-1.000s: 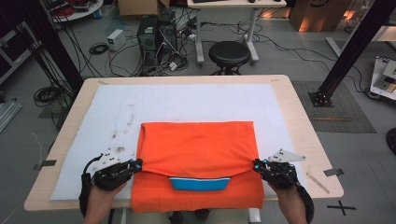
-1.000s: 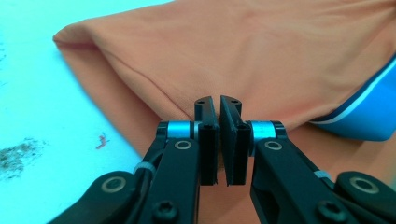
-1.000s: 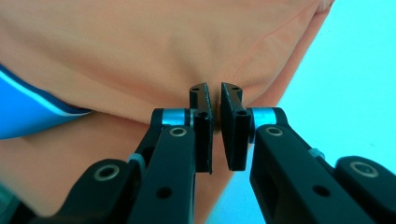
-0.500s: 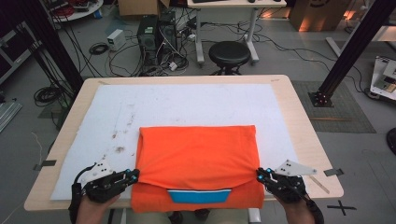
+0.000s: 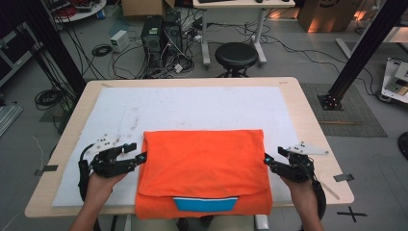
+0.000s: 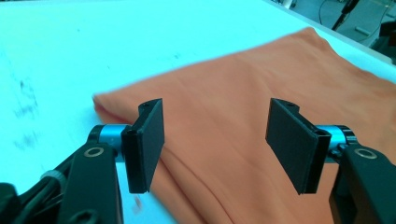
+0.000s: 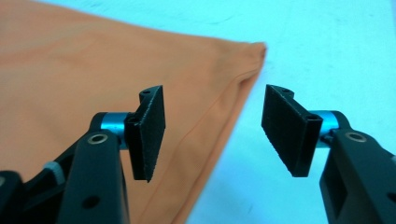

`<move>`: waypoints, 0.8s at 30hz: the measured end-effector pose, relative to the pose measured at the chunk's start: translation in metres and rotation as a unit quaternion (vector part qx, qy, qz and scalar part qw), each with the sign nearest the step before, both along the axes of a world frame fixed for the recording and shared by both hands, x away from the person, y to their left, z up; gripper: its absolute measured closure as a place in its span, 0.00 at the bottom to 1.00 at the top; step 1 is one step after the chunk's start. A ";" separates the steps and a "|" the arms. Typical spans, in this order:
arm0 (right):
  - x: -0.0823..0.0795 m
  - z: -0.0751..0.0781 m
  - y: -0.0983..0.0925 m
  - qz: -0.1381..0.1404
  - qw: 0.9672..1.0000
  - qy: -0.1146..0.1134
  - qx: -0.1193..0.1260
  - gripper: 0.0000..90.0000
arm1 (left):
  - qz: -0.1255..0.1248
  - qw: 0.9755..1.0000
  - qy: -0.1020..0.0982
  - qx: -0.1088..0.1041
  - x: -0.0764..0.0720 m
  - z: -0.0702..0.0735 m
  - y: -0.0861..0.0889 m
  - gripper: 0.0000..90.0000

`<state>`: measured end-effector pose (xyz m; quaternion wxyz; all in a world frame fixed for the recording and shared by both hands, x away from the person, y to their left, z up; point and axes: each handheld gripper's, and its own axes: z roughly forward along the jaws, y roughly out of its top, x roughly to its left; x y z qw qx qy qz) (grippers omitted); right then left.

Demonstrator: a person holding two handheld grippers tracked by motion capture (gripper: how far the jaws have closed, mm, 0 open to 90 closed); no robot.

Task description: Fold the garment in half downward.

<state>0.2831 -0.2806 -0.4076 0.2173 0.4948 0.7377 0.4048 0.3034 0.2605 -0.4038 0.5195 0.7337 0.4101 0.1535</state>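
Centrally, on the near half of the white padded mat that covers the pale wooden table, I see a folded orange cotton garment, roughly rectangular, with a blue strip with a white border at the middle of its near edge. That near edge reaches the table's front rim.

1. My left black two-jaw gripper lies at the garment's left edge, pointing inward toward the cloth. Its jaws have just been opening and now stand wide apart. In the left gripper view the left gripper has the orange fabric lying beneath and beyond the gap, and neither pad presses on it. The folded left corner of the cloth lies just beyond the left jaw, resting on the mat.

2. My right black two-jaw gripper lies at the garment's right edge, also pointing inward. Its jaws have likewise just been opening and stand wide apart. In the right gripper view the right gripper straddles the garment's side hem: orange cloth lies under the left jaw, bare mat under the right one. Nothing is clamped.

Both hands enter from the bottom of the high view, 1 on each side of the garment. A round black stool stands on the floor beyond the table's far edge.
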 end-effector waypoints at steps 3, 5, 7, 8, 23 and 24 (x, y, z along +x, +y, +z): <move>0.023 -0.004 -0.001 -0.012 1.000 0.012 0.003 0.40 | 0.009 1.000 0.007 -0.006 0.023 -0.002 0.001 0.39; 0.038 -0.008 0.001 -0.016 1.000 0.023 0.007 0.39 | 0.019 1.000 0.012 -0.011 0.035 -0.005 0.001 0.38; 0.054 -0.012 0.005 -0.015 0.999 0.040 0.015 0.38 | 0.021 0.999 0.025 -0.009 0.049 -0.010 -0.001 0.38; 0.061 -0.014 0.008 -0.016 0.999 0.047 0.016 0.35 | 0.020 0.999 0.029 -0.006 0.053 -0.012 -0.001 0.38; 0.108 -0.037 0.015 -0.011 0.994 0.104 -0.016 0.66 | 0.037 0.992 0.075 0.093 0.095 -0.046 -0.011 0.62; 0.108 -0.037 0.015 -0.012 0.994 0.103 -0.019 0.73 | 0.028 0.993 0.073 0.092 0.095 -0.046 -0.012 0.74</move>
